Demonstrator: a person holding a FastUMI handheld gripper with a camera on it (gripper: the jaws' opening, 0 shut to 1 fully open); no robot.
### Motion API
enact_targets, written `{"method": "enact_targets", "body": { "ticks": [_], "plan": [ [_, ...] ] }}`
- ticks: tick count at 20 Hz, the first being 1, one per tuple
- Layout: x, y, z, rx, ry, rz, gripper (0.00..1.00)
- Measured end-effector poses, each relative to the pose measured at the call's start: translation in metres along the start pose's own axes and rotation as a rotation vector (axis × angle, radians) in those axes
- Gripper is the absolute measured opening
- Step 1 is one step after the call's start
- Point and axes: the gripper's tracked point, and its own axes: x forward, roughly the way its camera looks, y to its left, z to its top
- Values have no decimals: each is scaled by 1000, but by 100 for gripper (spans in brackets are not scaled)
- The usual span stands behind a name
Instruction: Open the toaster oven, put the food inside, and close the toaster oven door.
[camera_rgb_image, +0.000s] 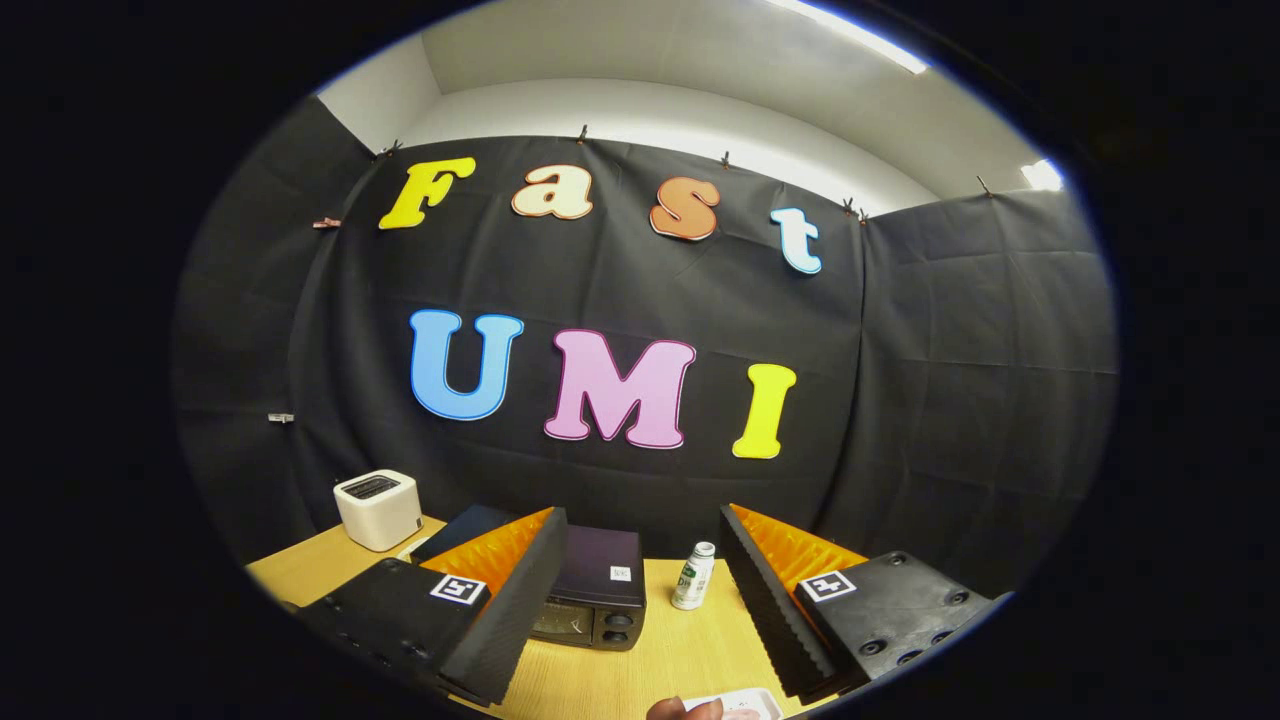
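My gripper (640, 590) is open, held high above the wooden table (640, 670), with nothing between its fingers. A dark toaster oven (598, 585) stands on the table beyond the fingers, partly hidden behind the left finger (505, 610); its control knobs face me and its door looks closed. At the near table edge, between the fingers, a small piece of brown food (685, 709) lies next to a white plate (745, 703), both mostly cut off.
A white slot toaster (378, 508) stands at the table's back left corner. A small white bottle with a green label (693, 576) stands upright just right of the toaster oven. Black cloth walls close the booth behind and to the right.
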Motion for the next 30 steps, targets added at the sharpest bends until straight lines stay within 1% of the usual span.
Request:
{"method": "enact_targets", "body": {
  "ticks": [9,14,18,24,27,30],
  "plan": [
    [3,19,-9,13,25,19,98],
    [11,46,-24,59,66,47,98],
    [26,78,-49,90,122,81,98],
    [52,127,-106,122,242,131,98],
    [65,142,-137,115,292,142,98],
    [77,152,-169,138,350,143,98]
  ]
}}
